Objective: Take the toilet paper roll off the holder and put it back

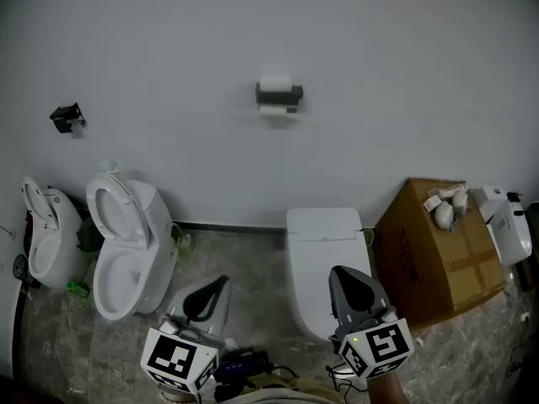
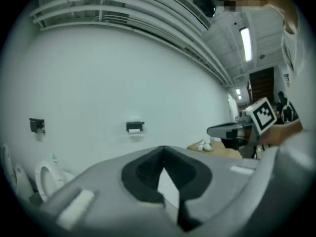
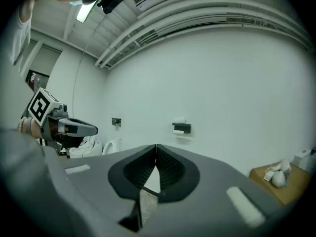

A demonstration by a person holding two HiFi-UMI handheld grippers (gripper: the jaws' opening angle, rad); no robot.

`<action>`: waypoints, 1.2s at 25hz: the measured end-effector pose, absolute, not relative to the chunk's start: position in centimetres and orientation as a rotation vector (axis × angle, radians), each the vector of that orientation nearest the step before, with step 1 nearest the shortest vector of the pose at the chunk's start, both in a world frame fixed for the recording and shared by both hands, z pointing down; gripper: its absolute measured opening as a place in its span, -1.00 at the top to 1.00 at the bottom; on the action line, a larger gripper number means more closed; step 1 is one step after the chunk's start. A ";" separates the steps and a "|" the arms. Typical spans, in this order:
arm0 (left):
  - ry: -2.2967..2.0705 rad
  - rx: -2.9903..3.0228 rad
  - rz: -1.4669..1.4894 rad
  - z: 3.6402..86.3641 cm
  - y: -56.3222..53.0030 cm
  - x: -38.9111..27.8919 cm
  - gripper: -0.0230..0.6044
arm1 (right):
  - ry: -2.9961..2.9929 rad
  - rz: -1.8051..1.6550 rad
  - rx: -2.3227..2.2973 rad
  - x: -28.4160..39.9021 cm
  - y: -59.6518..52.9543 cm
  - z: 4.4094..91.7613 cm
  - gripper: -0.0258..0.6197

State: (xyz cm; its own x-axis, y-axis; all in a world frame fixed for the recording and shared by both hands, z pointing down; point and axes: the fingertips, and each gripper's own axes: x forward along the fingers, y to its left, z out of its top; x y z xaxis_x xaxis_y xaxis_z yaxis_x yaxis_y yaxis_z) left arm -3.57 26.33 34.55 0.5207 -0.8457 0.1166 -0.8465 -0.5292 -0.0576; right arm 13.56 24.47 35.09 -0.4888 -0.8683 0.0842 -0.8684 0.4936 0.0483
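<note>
Wide view of a bathroom showroom wall. The roll [image 1: 277, 109] is seen as a white strip under a small dark holder [image 1: 280, 96], fixed high on the pale wall [image 1: 404, 74] in the upper centre of the head view. A second white, roll-like shape [image 1: 275, 83] rests on top of the holder. Which one is mounted cannot be told from this far away.

Both grippers are held low in the frame, well apart from the holder. The left gripper [image 2: 163, 151] and right gripper [image 3: 156, 148] are empty, and their ribbed dark fingers [image 3: 170, 169] are closed tip to tip.

The roll is judged to be light, soft and easily crushed, with a stiffer tube likely at its core. A gentle hold across its rounded sides, or on its two flat ends, is probably best. A loose tail could unwind when it is pulled.

The holder looks boxy and rigid, in metal or plastic. The wall is smooth and matt. At lower left, two open toilets [image 1: 126, 242] of glossy white ceramic are seen, and at lower centre a third toilet [image 1: 324, 251] with a flat closed lid. A brown cardboard box [image 1: 429, 259] stands at lower right. The floor [image 1: 244, 268] is marbled grey.
</note>
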 end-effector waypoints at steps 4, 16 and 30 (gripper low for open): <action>-1.525 2.724 0.185 34.7 26.3 -3.7 0.95 | -2.630 -0.001 1.532 13.6 24.5 35.1 0.91; -1.545 2.714 0.176 34.7 26.6 -4.1 0.95 | -2.647 0.007 1.528 13.3 24.7 35.0 0.91; -1.535 2.664 0.166 34.7 26.7 -4.0 0.68 | -2.717 0.121 1.533 12.9 24.7 35.0 0.73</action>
State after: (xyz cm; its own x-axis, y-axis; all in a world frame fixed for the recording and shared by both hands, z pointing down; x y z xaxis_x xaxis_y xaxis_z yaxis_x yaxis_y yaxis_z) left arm -3.99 26.71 34.70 0.4975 -0.8585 0.1247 -0.8652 -0.5014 0.0003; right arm 12.92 24.67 34.98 -0.5177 -0.8538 0.0549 -0.8553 0.5149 -0.0580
